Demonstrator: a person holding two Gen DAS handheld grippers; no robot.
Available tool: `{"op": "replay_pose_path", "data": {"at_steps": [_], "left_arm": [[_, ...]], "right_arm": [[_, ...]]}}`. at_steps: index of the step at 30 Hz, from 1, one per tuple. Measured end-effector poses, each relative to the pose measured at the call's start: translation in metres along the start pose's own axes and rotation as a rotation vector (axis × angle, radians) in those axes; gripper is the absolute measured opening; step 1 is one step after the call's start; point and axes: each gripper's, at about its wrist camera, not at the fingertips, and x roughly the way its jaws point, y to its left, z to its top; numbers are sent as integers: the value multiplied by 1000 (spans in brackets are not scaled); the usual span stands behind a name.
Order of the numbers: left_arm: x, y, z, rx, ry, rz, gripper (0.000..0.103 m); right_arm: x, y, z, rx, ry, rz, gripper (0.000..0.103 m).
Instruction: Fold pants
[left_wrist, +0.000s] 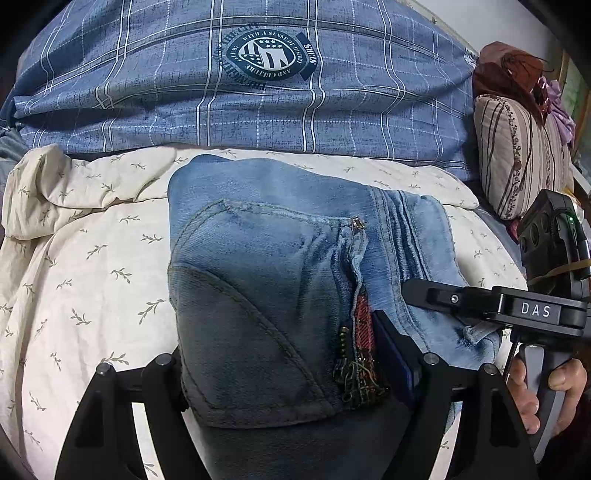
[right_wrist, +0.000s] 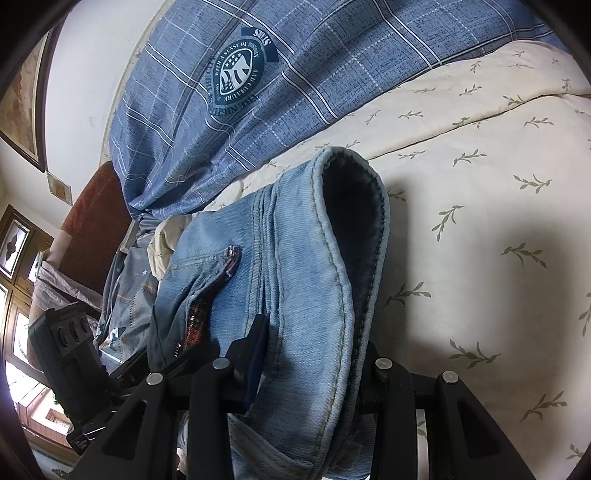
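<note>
Cream bedding printed with small olive sprigs fills the left of the left wrist view, with a blue plaid duvet bunched across the top and a striped cushion at the upper right. Centre frame lie the jeans, already doubled into a thick, compact bundle: a back pocket faces up, the hem layers stack along the bundle's right side, and a red-lined zip strip runs down the middle.

At the bottom of that view the left gripper straddles the near end of the bundle, its fingers set wide on either side of the denim; whether they press it I cannot tell. At the right edge the right gripper reaches in toward the bundle's right edge.

In the right wrist view the left tool's dark housing sits at lower left, the jeans rise through the centre with a rolled hem opening toward the upper middle, and the bedding spreads to the right. Here the right gripper has the denim edge passing between its fingers, which appear clamped on the cloth.

By my judgement the folding is mostly done; one last fold or a smoothing and release seems to remain.
</note>
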Motion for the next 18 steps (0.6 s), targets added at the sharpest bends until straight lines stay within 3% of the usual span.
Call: {"op": "replay_pose_path", "data": {"at_steps": [18], "left_arm": [[3, 0, -1, 4, 5, 15, 83]], "right_arm": [[1, -1, -2, 5, 6, -2, 39]]}}
